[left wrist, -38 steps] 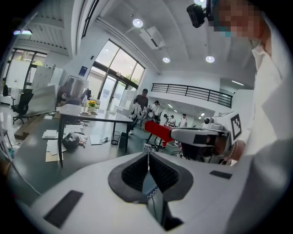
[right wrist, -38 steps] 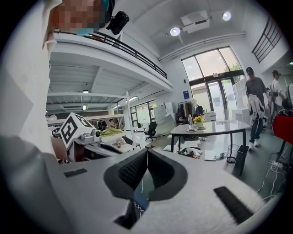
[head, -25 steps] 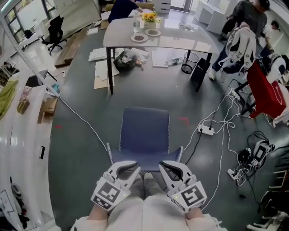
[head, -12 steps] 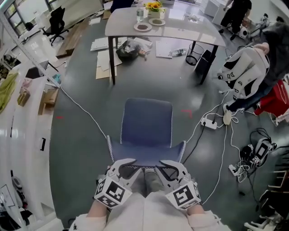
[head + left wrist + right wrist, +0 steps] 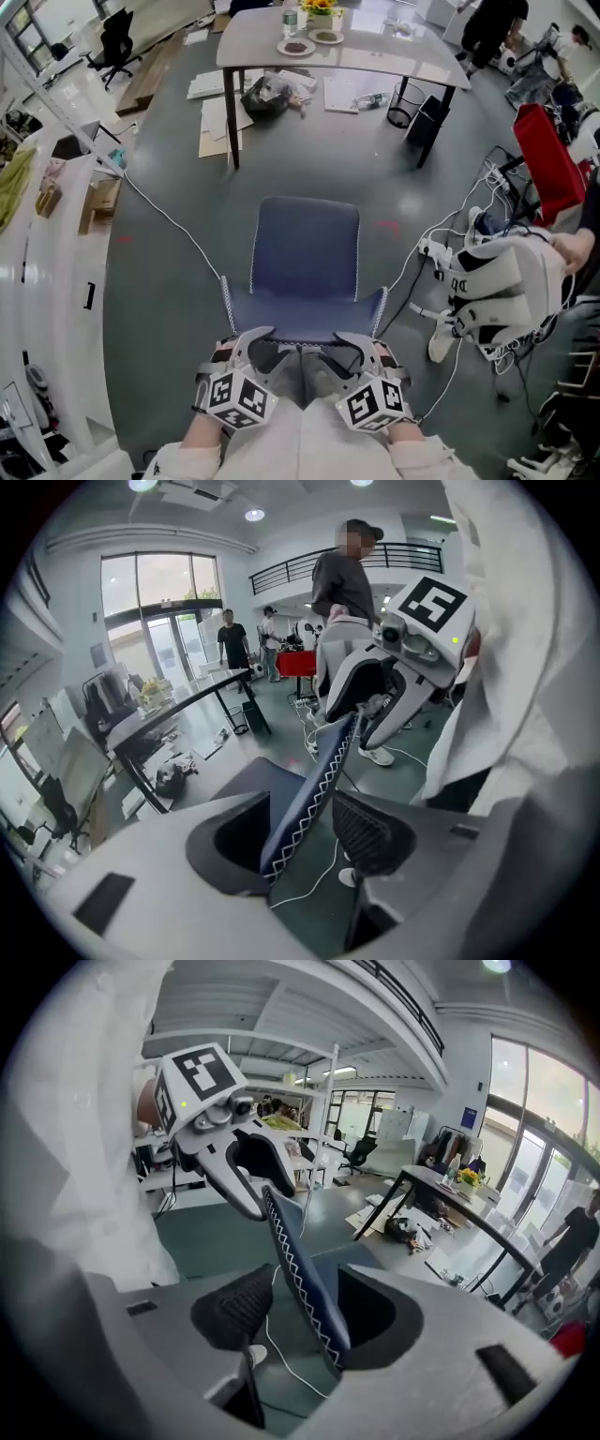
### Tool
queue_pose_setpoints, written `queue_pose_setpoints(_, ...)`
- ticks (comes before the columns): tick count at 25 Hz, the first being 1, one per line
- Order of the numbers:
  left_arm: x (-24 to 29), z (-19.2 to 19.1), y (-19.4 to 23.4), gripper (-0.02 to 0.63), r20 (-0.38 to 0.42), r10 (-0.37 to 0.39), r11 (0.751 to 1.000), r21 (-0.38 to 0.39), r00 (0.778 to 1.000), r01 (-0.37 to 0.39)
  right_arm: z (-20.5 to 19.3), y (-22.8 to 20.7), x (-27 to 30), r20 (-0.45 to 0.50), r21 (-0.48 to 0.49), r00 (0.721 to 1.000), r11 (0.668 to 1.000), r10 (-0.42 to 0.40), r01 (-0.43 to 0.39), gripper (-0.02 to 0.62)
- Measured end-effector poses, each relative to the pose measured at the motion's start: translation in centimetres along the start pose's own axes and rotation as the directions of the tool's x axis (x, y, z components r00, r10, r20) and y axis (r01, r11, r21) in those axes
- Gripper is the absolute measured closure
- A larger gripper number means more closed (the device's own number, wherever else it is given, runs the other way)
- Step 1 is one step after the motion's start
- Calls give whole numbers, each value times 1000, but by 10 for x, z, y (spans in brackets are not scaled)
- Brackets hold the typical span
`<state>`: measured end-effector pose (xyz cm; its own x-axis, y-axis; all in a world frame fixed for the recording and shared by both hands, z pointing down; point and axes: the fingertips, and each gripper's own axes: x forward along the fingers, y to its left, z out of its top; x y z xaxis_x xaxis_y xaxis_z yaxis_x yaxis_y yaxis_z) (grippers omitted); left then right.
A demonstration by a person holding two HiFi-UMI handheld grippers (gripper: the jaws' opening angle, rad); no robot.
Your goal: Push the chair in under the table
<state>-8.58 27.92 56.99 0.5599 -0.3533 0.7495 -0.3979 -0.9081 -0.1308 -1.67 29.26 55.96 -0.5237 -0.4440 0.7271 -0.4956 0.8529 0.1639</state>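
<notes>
Head view looks steeply down; all share chair (image 5: 305,248).

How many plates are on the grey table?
2. The left plate lies beside the bottle, the right plate by the flowers; the table is cut off at its far side.

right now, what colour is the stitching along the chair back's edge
White zigzag stitching on the dark blue chair back, best in the left gripper view.

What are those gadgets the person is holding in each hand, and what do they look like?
Two matching pale grey plastic tongs, the left tongs and right tongs, each with curved jaws lined by dark ribbed pads. Each carries a cube printed with black-and-white square markers. The sleeves are white.
</notes>
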Motion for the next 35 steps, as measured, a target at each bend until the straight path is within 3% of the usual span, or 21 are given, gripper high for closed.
queue_pose_setpoints(9,11,-19,1,407,-72,-1,999,42,997,4,-14,-2,13,-63,-69,997,997,-37,33,423)
queue_pose_setpoints(11,14,-20,1,407,-80,3,999,51,997,1,-16,-6,15,-58,-73,996,996,-61,57,469)
queue_pose_setpoints(14,16,-23,5,429,-89,24,998,64,996,-19,-15,-6,16,-70,-73,995,995,-73,68,474)
queue_pose_setpoints(22,16,-23,10,437,-90,47,999,-4,995,-48,-16,-9,20,-105,-64,990,994,-91,85,474)
queue_pose_setpoints(31,15,-22,16,437,-99,-13,999,-54,995,8,-14,-14,25,-123,-16,990,998,-62,61,468)
queue_pose_setpoints(35,15,-22,26,437,-91,-1,998,-58,996,-4,-9,-21,29,-131,-2,986,995,-99,100,468)
